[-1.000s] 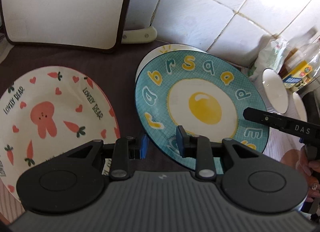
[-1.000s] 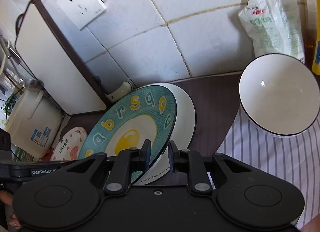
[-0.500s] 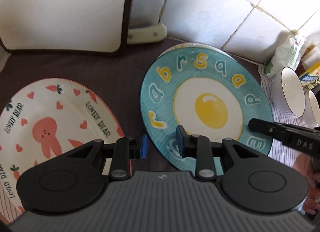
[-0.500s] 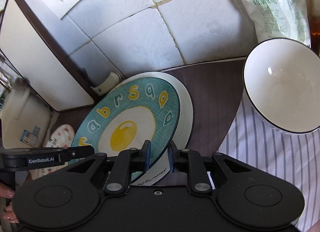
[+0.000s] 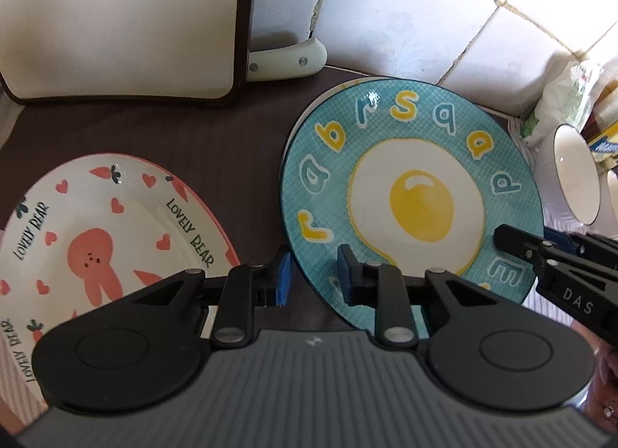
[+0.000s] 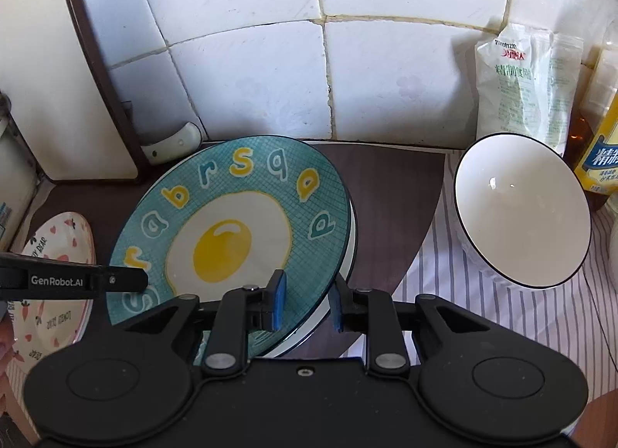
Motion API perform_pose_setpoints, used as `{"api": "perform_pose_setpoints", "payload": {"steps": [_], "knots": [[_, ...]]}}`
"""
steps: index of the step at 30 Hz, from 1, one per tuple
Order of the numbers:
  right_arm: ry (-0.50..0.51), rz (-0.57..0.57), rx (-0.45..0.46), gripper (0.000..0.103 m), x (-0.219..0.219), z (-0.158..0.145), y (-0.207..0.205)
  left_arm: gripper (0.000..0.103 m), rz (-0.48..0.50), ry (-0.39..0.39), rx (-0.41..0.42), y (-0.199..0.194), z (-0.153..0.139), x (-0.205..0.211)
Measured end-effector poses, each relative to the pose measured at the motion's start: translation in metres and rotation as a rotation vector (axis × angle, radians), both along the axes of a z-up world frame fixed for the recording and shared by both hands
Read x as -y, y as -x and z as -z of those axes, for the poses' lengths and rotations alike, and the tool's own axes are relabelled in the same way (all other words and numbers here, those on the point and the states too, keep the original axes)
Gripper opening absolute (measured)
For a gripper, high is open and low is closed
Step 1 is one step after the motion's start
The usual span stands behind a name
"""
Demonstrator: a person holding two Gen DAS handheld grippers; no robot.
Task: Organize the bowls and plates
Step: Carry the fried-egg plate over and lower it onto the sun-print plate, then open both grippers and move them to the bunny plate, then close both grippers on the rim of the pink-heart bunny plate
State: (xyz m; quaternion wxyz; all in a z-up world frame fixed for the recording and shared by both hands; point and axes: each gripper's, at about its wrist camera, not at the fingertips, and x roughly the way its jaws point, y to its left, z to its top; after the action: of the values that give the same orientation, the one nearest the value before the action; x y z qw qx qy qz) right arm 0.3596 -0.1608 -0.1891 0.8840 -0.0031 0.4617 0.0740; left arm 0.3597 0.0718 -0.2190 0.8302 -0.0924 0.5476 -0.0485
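Observation:
A teal plate with a fried-egg picture (image 5: 417, 193) (image 6: 231, 239) lies on a white plate (image 6: 349, 251) on the dark counter. My left gripper (image 5: 313, 274) is open, its jaws on either side of the teal plate's near-left rim. My right gripper (image 6: 307, 303) is open, its jaws straddling the near-right rim of both plates. A white plate with a pink rabbit and hearts (image 5: 100, 224) (image 6: 54, 278) lies to the left. A white bowl with a dark rim (image 6: 521, 212) (image 5: 575, 177) stands to the right.
A white cutting board (image 5: 116, 22) leans on the tiled wall, a knife handle (image 5: 286, 61) behind it. A white bag (image 6: 525, 80) and a yellow-labelled bottle (image 6: 598, 154) stand at the back right. A striped cloth (image 6: 463, 293) lies under the bowl.
Both grippers lowered the teal plate from a tilt to lie flat on the white plate. The right gripper's jaws opened wider, letting go of the rim.

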Motion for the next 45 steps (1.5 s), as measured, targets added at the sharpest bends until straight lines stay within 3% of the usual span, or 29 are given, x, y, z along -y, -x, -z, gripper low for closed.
{"api": "perform_pose_setpoints", "payload": {"steps": [2, 5, 16, 19, 23, 29, 36, 45], "knots": [[0.020, 0.030, -0.007, 0.029, -0.001, 0.000, 0.002, 0.024, 0.028, -0.017, 0.001, 0.001, -0.003, 0.003], [-0.050, 0.083, -0.029, 0.029, 0.009, 0.002, 0.008, 0.024, 0.031, 0.000, 0.003, 0.004, -0.005, -0.001], [-0.196, 0.093, 0.096, 0.029, 0.009, -0.045, 0.071, 0.026, 0.083, -0.016, 0.102, 0.051, -0.063, -0.019], [-0.215, 0.067, 0.132, 0.029, -0.001, -0.062, 0.087, 0.029, 0.109, -0.033, 0.128, 0.065, -0.079, -0.024], [-0.233, 0.025, 0.150, 0.029, -0.018, -0.082, 0.105, 0.038, 0.114, -0.001, 0.140, 0.085, -0.096, -0.038], [-0.211, -0.075, 0.183, 0.037, -0.044, -0.104, 0.129, 0.045, 0.101, -0.047, 0.163, 0.118, -0.119, -0.056], [-0.220, -0.148, 0.213, 0.044, -0.060, -0.112, 0.157, 0.050, 0.079, -0.113, 0.163, 0.153, -0.132, -0.076], [-0.242, -0.232, 0.221, 0.050, -0.073, -0.111, 0.178, 0.059, 0.038, -0.088, 0.211, 0.178, -0.131, -0.108]]}}
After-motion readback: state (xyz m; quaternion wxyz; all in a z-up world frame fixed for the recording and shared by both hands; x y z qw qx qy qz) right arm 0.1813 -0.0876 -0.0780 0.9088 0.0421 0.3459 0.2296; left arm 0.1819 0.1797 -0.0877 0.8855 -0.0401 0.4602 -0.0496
